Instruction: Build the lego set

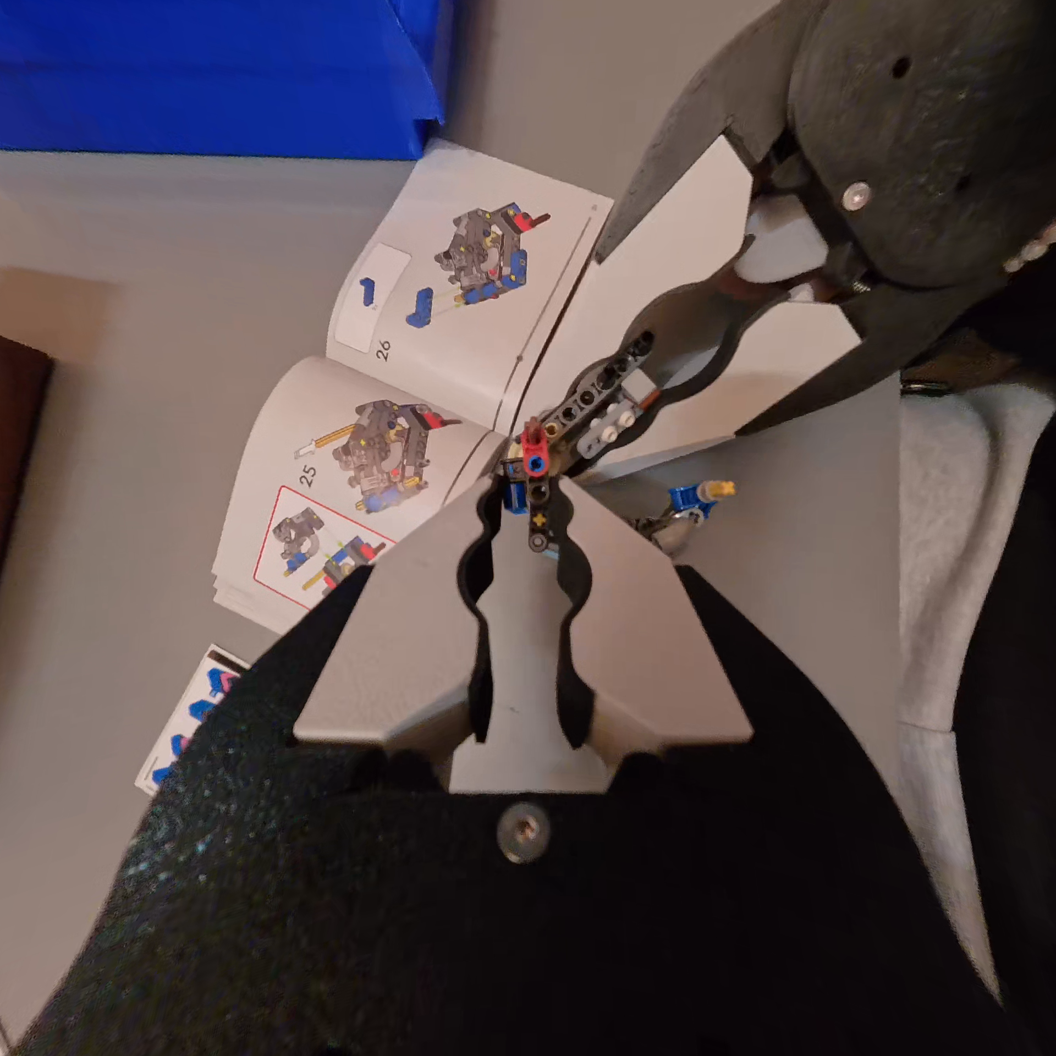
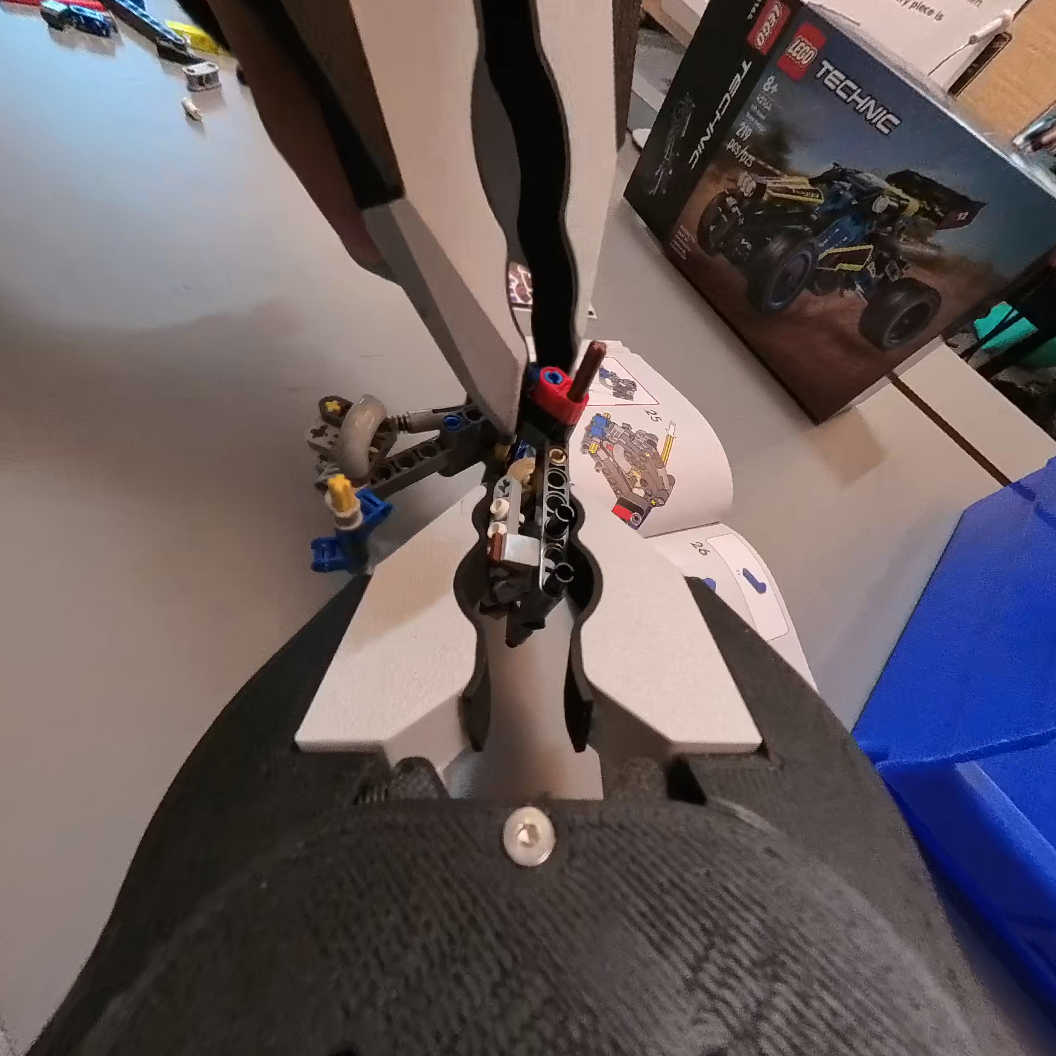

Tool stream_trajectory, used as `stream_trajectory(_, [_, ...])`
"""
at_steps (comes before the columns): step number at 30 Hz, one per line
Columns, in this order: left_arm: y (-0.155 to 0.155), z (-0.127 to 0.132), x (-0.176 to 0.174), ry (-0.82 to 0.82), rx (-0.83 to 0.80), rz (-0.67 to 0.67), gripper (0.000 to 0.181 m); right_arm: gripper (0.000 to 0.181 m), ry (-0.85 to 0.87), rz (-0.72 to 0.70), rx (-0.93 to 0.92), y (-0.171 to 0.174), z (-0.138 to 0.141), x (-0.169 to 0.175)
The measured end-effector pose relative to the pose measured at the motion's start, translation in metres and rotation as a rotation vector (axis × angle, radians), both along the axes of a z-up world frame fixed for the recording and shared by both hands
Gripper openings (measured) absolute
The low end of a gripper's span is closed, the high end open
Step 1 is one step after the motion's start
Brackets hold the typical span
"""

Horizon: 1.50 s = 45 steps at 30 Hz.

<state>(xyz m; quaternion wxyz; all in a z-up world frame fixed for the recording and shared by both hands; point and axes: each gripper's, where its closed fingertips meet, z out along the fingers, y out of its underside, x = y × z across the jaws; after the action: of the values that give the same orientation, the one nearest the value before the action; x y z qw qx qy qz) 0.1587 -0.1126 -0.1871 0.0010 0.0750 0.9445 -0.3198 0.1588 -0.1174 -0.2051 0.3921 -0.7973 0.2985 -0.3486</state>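
Lego assembly (image 2: 534,514), a partly built frame of dark holed beams with grey, blue and red parts, hangs above the pale table (image 1: 143,457), gripped from two sides. The right gripper (image 2: 528,503) has its jaws nearly closed on the long black beam and the grey block beside it. The left gripper (image 1: 528,491) comes in from the opposite side, its jaws drawn in on the short black beam and blue piece just below the red connector (image 1: 534,446); from the right wrist view its two fingers (image 2: 457,240) reach down to that same red connector, from which a dark brown axle (image 2: 588,368) sticks up at a slant. Whether the assembly's lower arm, with its pale curved piece (image 2: 360,434) and blue end with a yellow pin (image 2: 341,491), rests on the table or hangs just over it is hard to tell.

An open instruction booklet (image 1: 400,366) lies on the table just beyond the grippers, its pages curling up. A sticker sheet (image 1: 188,720) lies near the booklet, partly behind the left gripper. The set's box (image 2: 828,188) stands upright near the table's far edge, a blue bin (image 2: 983,657) sits beside the booklet, and loose pieces (image 2: 171,46) lie scattered towards the far left corner.
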Motion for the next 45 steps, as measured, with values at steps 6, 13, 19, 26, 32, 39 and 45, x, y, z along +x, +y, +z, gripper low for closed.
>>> stream_trajectory(6, [0.012, -0.001, -0.001, 0.221, -0.063, 0.078, 0.013, 0.035, 0.015, 0.106, 0.062, 0.013, 0.003, -0.010])
stream_trajectory(13, [0.051, -0.022, 0.013, 0.585, -0.239, 0.336, 0.013, 0.036, 0.214, 0.111, 0.161, -0.004, -0.007, -0.026])
stream_trajectory(19, [0.080, -0.050, 0.007, 0.643, -0.198, 0.432, 0.018, 0.026, 0.272, 0.191, -0.006, 0.018, -0.038, -0.027])
stream_trajectory(26, [0.105, -0.044, 0.021, 0.393, -0.165, 0.346, 0.037, 0.024, 0.159, 0.220, -0.066, 0.026, -0.032, -0.010])
stream_trajectory(32, [0.096, -0.043, 0.019, -0.094, -0.102, -0.006, 0.037, 0.025, 0.174, 0.285, -0.066, 0.032, -0.034, -0.008])
stream_trajectory(39, [0.078, -0.036, -0.004, 0.421, -0.161, 0.057, 0.012, 0.023, 0.186, 0.341, -0.040, 0.041, -0.031, -0.014])
stream_trajectory(45, [0.079, -0.048, 0.003, 0.935, -0.131, 0.313, 0.014, 0.028, 0.268, 0.285, -0.027, 0.034, -0.036, -0.017])
